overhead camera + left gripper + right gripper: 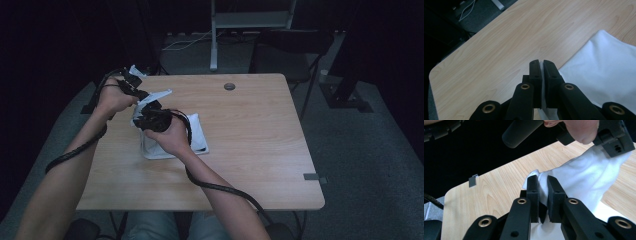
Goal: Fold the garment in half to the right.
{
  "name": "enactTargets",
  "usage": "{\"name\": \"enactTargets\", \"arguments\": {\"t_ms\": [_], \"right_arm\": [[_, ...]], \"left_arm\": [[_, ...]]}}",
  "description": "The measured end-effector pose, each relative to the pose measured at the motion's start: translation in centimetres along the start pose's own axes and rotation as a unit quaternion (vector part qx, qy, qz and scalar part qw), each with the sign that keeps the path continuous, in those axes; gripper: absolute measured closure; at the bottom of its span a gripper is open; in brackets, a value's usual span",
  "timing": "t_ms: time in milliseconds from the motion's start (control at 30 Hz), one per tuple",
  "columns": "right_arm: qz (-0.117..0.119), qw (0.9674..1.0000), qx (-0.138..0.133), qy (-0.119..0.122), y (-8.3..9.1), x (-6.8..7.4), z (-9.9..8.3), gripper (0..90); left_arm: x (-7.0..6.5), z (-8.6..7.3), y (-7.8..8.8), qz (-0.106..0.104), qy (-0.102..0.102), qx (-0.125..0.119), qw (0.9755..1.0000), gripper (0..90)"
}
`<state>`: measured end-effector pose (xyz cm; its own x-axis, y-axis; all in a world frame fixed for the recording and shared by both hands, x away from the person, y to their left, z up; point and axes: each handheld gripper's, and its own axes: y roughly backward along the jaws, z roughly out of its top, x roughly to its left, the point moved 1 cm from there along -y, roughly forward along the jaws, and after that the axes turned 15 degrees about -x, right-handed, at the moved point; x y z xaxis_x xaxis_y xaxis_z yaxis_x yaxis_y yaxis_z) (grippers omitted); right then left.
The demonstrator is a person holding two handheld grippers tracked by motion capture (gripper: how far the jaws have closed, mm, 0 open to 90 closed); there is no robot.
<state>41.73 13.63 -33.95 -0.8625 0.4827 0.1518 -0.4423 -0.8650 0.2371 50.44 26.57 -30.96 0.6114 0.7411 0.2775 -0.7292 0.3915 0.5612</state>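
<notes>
1. My left claw [541, 65] is pressed together on an edge of a white cloth [604, 67], pinching it.
2. My right claw [543, 182] pinches another bunch of the same cloth, just beside the left one.
3. The cloth is lifted at that end; the rest lies on the wooden desk [250, 130], left of centre.
4. I judge I am mid-fold; next I should carry the raised edge across and lay it flat.

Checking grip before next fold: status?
Left gripper shut on white cloth. Right gripper shut on it too. Cloth partly lifted off table. Nothing in the way.
</notes>
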Motion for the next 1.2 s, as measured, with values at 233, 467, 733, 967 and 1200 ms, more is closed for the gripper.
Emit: {"name": "enactTargets", "arguments": {"t_ms": [233,467,733,967,1200], "right_arm": [[-0.005,1.0,0.0,-0.001,1.1,-0.6,-0.2,82.2],[-0.012,0.9999,0.003,0.002,2.2,-1.3,-0.4,82.0],[-0.014,0.9999,0.008,-0.001,3.2,-2.1,-0.7,81.9],[-0.017,0.9998,0.008,-0.005,4.1,-2.6,-1.2,81.9],[-0.021,0.9997,0.011,-0.011,4.5,-3.1,-2.0,81.7]], "left_arm": [[-1.0,0.7,-0.6,-0.008,-0.001,-0.003,1.0,86.7],[-1.9,1.3,-1.3,-0.016,-0.006,-0.003,0.9999,86.7],[-2.9,1.6,-2.2,-0.025,-0.007,-0.002,0.9997,86.7],[-3.5,1.8,-2.8,-0.028,-0.006,-0.003,0.9996,86.6],[-4.2,1.6,-3.7,-0.033,0.003,-0.004,0.9995,86.6]]}}
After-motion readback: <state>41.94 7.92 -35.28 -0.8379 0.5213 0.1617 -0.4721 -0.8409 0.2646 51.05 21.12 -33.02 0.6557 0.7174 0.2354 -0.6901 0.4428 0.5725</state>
